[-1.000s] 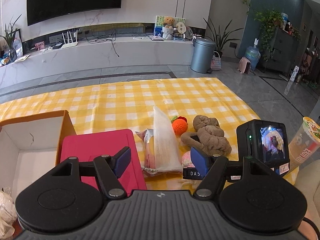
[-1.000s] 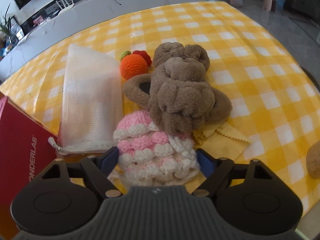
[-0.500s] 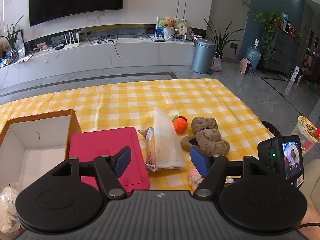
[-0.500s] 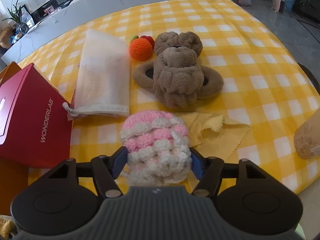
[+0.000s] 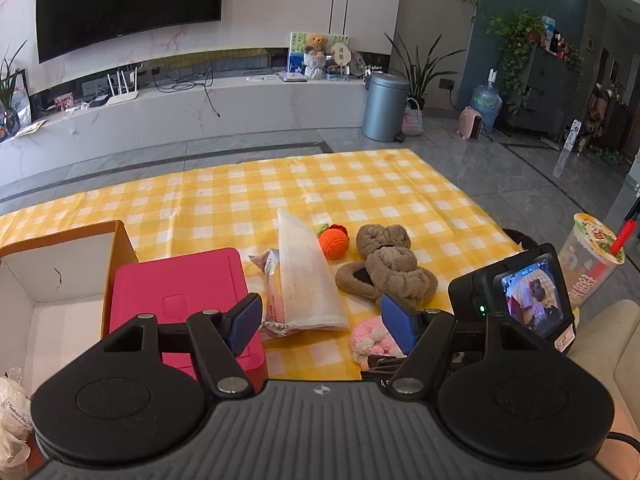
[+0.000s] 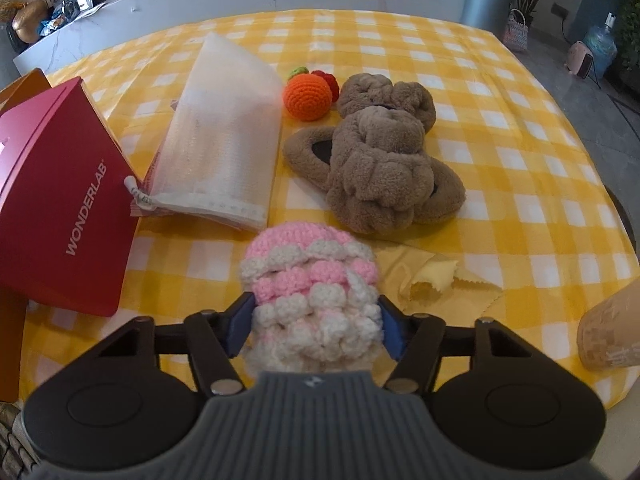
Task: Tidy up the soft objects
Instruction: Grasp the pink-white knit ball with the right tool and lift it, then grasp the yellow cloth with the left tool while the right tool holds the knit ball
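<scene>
The pink-and-white crocheted piece is seated between the pads of the right claw, whose jaws have just been closing and now press both its flanks; its long axis runs straight ahead from the claw toward the brown plush slippers. The left claw is held wide and empty, left of the crocheted piece, with the open cardboard box further left on the desk, so a leftward carry is judged likely.

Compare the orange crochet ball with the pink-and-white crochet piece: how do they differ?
The orange crochet ball is a small single-colour sphere; the pink-and-white crochet piece is bigger, bumpy and striped. The ball lies free on the checked cloth; the piece sits between the right gripper fingers, which have just been closing. Both are crocheted.
</scene>
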{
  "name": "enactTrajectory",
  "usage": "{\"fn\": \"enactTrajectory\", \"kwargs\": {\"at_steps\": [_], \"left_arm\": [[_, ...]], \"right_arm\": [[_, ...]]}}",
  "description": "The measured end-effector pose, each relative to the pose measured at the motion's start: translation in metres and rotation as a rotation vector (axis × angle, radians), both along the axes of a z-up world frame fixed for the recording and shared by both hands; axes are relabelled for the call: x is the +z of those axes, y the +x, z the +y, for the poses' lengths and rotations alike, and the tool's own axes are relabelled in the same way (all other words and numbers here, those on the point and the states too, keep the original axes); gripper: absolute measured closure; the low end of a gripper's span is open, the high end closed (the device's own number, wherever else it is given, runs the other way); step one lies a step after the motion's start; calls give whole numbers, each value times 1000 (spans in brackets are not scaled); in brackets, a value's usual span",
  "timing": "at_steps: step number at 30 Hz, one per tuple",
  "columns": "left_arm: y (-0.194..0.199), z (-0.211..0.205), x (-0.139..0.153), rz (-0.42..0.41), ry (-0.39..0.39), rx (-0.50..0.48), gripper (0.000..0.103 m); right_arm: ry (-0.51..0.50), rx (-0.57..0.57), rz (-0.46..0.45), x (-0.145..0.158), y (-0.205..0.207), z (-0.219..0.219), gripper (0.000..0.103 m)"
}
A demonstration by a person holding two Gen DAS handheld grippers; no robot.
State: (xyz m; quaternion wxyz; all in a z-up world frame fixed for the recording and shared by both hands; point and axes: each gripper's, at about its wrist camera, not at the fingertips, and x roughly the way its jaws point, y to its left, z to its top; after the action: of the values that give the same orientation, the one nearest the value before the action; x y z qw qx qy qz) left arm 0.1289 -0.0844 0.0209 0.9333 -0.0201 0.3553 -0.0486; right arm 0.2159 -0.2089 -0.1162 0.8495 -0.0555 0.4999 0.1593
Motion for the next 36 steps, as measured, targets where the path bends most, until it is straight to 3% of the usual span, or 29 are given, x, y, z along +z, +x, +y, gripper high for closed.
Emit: {"fn": "enactTrajectory", "kwargs": {"at_steps": [4,11,14,19,24,29,32,36], "left_arm": [[-7,-1,7,-24,-15,-12,23],[-12,-8,6,-36,-59,-3,23],[-7,-15,-1,-23,-107,-9,23],[4,-41,-21,2,-135,-85,20],[18,-70,-51,42,-97,-131,19],[32,-96,-84,80,-1,-224,16],[42,-106,-104,72,-24,-238,15],[60,-113,-125,116,10,-235,16]], "right_arm": [[47,-35,-28,14,-5,-10,62],[104,-52,-123,46,-25,-28,63],[77,-120,-158,53,-41,-48,63],[108,-262,-140,44,-42,-96,62],[102,-345,-62,19,-33,-120,62],[68,-379,-42,9,-31,-133,60],[47,-402,-38,6,-33,-138,60],[35,-411,-31,2,-34,-142,59]]}}
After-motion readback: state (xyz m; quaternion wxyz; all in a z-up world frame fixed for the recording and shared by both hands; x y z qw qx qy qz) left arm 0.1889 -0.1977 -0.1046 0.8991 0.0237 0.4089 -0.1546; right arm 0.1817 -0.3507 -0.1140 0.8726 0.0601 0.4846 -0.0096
